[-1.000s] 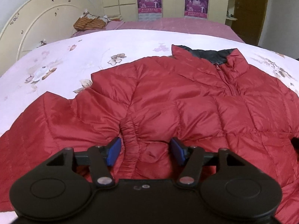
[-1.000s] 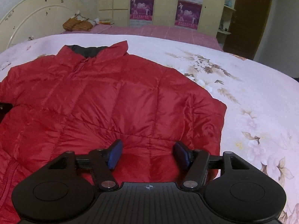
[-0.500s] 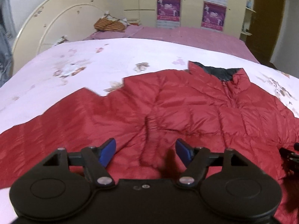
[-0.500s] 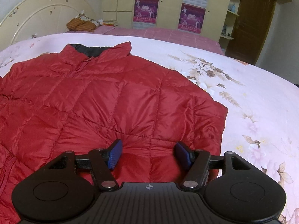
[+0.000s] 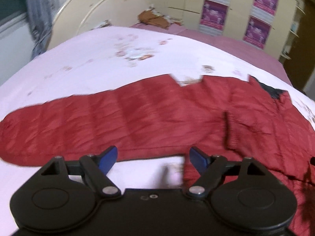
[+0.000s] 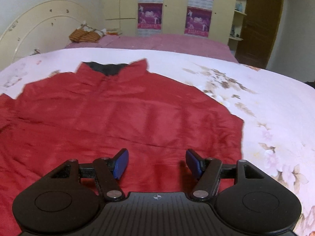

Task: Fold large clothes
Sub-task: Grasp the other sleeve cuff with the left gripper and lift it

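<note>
A red quilted jacket (image 6: 122, 118) lies front up on the bed, its dark-lined collar (image 6: 107, 68) at the far end. One long sleeve (image 5: 98, 122) stretches out to the left in the left wrist view. My left gripper (image 5: 153, 160) hovers over bare sheet just below that sleeve, near the armpit; its jaws are opening and nothing is between them. My right gripper (image 6: 156, 163) hangs above the jacket's lower body near its right edge, open, with only cloth beneath the blue pads (image 6: 121, 164).
The pale floral bedsheet (image 6: 256, 102) spreads right of the jacket and beyond the sleeve. A cream headboard (image 5: 102, 13) stands at the far left. A brown woven bundle (image 6: 84, 35) lies on the pink cover behind. Cupboards with posters and a wooden door (image 6: 258, 19) line the back wall.
The left gripper swept left off the jacket's body to the sleeve's lower edge and its jaws widened. The right gripper lifted slightly over the jacket.
</note>
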The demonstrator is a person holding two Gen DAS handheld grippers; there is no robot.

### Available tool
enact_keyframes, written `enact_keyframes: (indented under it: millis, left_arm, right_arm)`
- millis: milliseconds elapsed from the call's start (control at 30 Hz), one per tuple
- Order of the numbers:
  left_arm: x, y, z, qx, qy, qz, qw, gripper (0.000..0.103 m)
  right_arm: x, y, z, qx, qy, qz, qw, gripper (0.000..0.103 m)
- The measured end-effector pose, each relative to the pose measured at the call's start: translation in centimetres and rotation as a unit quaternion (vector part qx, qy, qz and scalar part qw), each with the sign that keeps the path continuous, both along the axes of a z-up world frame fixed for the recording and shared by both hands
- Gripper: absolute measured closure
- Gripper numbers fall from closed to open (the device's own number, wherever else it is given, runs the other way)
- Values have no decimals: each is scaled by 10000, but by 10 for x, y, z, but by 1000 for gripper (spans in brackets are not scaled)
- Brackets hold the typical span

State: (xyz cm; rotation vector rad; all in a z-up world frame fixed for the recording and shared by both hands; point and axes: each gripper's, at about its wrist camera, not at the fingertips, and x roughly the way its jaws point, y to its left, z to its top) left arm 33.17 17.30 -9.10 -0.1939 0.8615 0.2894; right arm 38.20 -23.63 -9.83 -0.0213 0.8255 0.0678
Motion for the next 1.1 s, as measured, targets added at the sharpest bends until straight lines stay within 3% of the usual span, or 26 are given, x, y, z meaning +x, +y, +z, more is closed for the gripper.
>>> enact_keyframes:
  millis: [267, 300, 333, 367, 633, 800, 900, 1000, 1067, 1100]
  left_arm:
    - [-44, 87, -7, -464, 80, 734, 9962, 23]
    - [-51, 98, -8, -540, 80, 851, 9949, 23]
    - [-55, 106, -8, -608, 78, 944, 9936, 23]
    - [-62, 116, -9, -682, 65, 1039, 9922, 23]
    - [-105, 176, -16, -997, -163, 1872, 9771, 33]
    - [-105, 214, -34, -1323, -413, 2407, 9606, 41]
    - [-98, 225, -38, -1434, -716, 2439, 9565, 44]
    - [-90, 231, -41, -1419, -848, 2519, 9535, 64]
    - [-89, 236, -42, -1504, -925, 2531, 9512, 85]
    - [-87, 237, -42, -1539, -925, 2482, 9519, 88]
  right_arm:
    - [5, 76, 15, 398, -32, 324, 9987, 38]
    - [7, 85, 15, 413, -35, 357, 9985, 31]
    - [9, 96, 14, 428, -45, 391, 9983, 12]
    - [10, 105, 14, 436, -89, 421, 9981, 7]
    - [19, 160, 10, 290, -252, 722, 9967, 7]
    - [24, 176, 4, 199, -220, 782, 9965, 7]
    - [27, 180, 0, 127, -181, 736, 9970, 7]
    - [32, 179, -2, 92, -173, 650, 9977, 7]
    - [35, 180, -4, 62, -179, 591, 9981, 7]
    - [37, 181, -6, 44, -155, 573, 9982, 7]
